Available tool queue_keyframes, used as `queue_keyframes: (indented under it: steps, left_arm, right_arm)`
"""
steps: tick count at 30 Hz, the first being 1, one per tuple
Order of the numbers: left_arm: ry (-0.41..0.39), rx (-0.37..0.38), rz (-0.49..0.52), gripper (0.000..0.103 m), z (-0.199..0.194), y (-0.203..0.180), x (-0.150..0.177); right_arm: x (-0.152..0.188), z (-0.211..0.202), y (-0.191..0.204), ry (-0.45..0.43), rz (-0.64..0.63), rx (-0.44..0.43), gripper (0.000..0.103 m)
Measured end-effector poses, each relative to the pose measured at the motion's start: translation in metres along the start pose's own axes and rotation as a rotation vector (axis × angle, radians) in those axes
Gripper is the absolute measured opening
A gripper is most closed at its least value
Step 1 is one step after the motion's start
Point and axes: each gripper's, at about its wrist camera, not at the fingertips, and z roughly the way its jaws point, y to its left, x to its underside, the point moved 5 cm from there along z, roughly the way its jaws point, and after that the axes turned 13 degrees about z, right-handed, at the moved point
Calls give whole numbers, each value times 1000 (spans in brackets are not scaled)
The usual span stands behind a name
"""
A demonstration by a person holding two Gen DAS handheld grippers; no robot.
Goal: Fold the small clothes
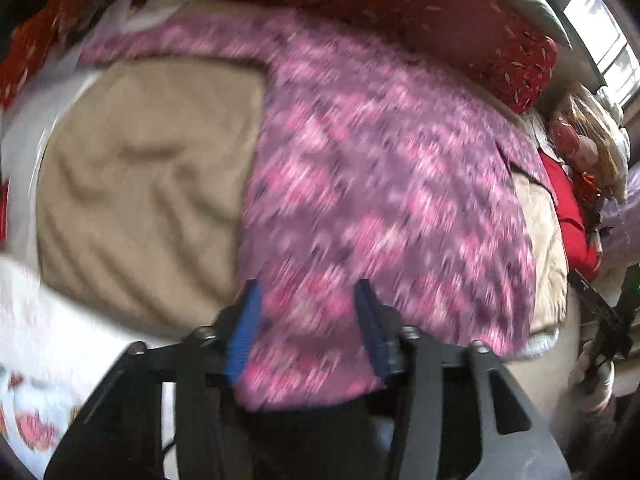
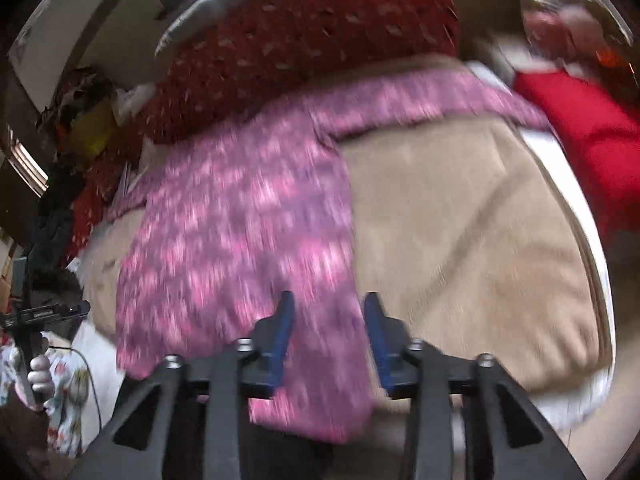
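Left wrist view: left tongs (image 1: 308, 300) part-open over pink patterned garment (image 1: 380, 184), nothing gripped; right tongs (image 2: 330, 312) likewise; tan blanket (image 2: 472, 240) beneath.

Left wrist view: close above the pink patterned garment (image 1: 380, 184), facing steeply down past its own gripper (image 1: 308, 312) at 6 o'clock. Right wrist view: likewise close, tilted down, gripper (image 2: 330, 328) at 6 o'clock. Shared: garment, tan blanket (image 2: 460, 240), red cushion (image 1: 400, 4) at 12 o'clock.
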Motion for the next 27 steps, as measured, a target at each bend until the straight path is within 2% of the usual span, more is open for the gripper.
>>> queue_keyframes:
  steps: [3, 6, 9, 11, 12, 13, 15, 17, 18, 21, 24, 26, 27]
  left_arm:
    - [30, -15, 14, 48, 35, -18, -26]
    - [101, -25, -11, 48, 80, -35, -36]
    - [174, -44, -21, 48, 112, -45, -34]
    - [167, -63, 14, 50, 113, -49, -35]
    - [166, -64, 35, 53, 113, -51, -36]
    - [171, -60, 51, 53, 113, -52, -37]
    - [177, -35, 51, 53, 113, -51, -39]
    - [178, -9, 39, 53, 113, -50, -42]
    - [175, 8, 31, 53, 112, -49, -43]
    - [161, 54, 29, 53, 110, -53, -55]
    - [151, 39, 75, 53, 112, -57, -73]
    - [137, 18, 107, 53, 113, -60, -89]
    - [130, 6, 118, 53, 115, -61, -97]
  right_arm:
    - [-19, 25, 25, -9, -30, -3, 45]
    - [-24, 68, 31, 1, -48, 47, 44]
    - [-5, 117, 17, 125, -79, 143, 40]
    - [-15, 109, 13, 91, -59, 82, 40]
    - [-27, 99, 7, 69, -21, 49, 40]
    - [-50, 83, -10, 11, 46, 26, 43]
    - [-89, 61, -48, -85, 161, 39, 50]
    - [-132, 40, -115, -176, 354, 96, 61]
    - [-152, 31, -158, -214, 478, 128, 62]
    - [-180, 25, -246, -259, 749, 159, 62]
    - [-194, 41, -289, -259, 916, 123, 62]
    - [-199, 58, -300, -252, 978, 73, 63]
    - [-203, 66, -304, -267, 1003, 66, 68]
